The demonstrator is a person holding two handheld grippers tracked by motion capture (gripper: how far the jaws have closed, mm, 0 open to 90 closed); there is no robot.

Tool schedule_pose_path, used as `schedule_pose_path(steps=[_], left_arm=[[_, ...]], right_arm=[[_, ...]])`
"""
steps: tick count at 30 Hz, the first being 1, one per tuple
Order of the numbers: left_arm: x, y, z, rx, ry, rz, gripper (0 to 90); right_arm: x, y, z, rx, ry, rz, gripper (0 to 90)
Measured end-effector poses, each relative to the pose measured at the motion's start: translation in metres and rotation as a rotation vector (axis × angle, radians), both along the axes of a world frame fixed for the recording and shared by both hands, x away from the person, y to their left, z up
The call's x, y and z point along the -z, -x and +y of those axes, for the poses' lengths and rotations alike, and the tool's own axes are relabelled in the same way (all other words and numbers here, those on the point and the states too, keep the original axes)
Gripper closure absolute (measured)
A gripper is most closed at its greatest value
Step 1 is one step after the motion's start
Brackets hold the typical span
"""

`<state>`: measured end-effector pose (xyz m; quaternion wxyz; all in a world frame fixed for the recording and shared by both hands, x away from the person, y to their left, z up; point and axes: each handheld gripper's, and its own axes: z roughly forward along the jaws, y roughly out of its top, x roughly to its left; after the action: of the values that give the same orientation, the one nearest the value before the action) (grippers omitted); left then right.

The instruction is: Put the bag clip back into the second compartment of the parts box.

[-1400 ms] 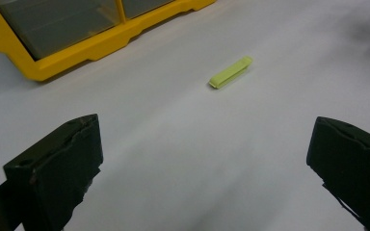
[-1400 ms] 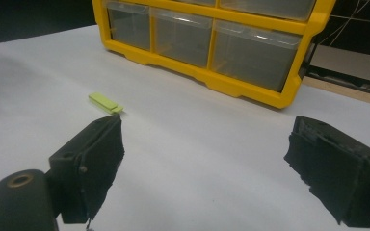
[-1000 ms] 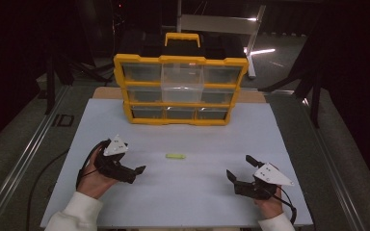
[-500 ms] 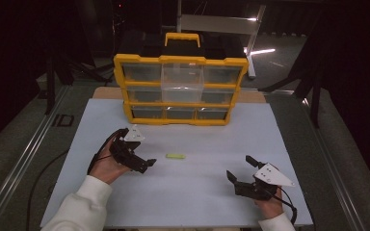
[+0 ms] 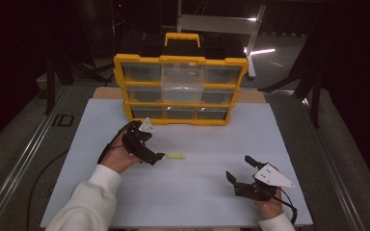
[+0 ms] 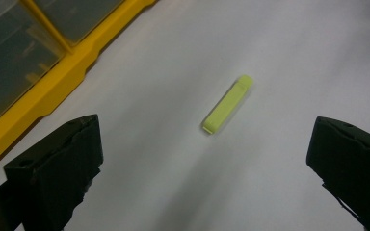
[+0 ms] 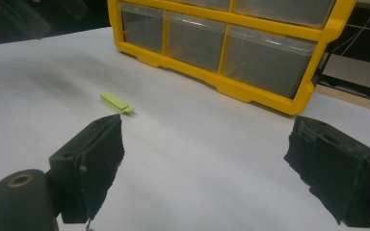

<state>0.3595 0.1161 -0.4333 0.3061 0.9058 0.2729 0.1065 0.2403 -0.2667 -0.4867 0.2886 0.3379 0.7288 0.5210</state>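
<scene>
A small lime-green bar (image 5: 176, 156) lies flat on the white table top, in front of a yellow drawer organizer (image 5: 180, 91). My left gripper (image 5: 151, 147) is just left of the bar, open, with one jaw tip close to the bar's left end. In the left gripper view the bar (image 6: 227, 103) lies ahead between the wide-apart jaws of that gripper (image 6: 204, 144), untouched. My right gripper (image 5: 238, 167) rests open at the front right, well away from the bar. In the right gripper view the bar (image 7: 117, 103) lies to the far left of this gripper (image 7: 207, 130), which holds nothing.
The organizer (image 7: 250, 86) has clear drawers in three rows and a handle on top; its yellow base (image 6: 53, 91) is close to my left gripper. The white table top (image 5: 212, 139) ends at dark metal rails left and right.
My left gripper has moved forward and to the right, up to the green bar, and stayed open. The right gripper and the bar have not moved.
</scene>
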Motion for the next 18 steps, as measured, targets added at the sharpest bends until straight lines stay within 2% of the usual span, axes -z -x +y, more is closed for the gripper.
schedule_pose_path(steps=[6, 10, 18], left_arm=[[0.001, -0.008, -0.01, 0.032, -0.04, 0.008, 0.6], [0.0, -0.011, -0.018, 0.048, -0.052, 0.011, 0.9], [0.003, -0.021, -0.033, 0.095, -0.106, 0.033, 2.0]], right_arm=[[0.0, 0.001, 0.0, -0.011, -0.01, -0.003, 12.0], [0.0, 0.001, 0.0, -0.015, -0.014, -0.011, 12.0], [0.001, 0.0, -0.001, -0.011, -0.006, -0.013, 12.0]])
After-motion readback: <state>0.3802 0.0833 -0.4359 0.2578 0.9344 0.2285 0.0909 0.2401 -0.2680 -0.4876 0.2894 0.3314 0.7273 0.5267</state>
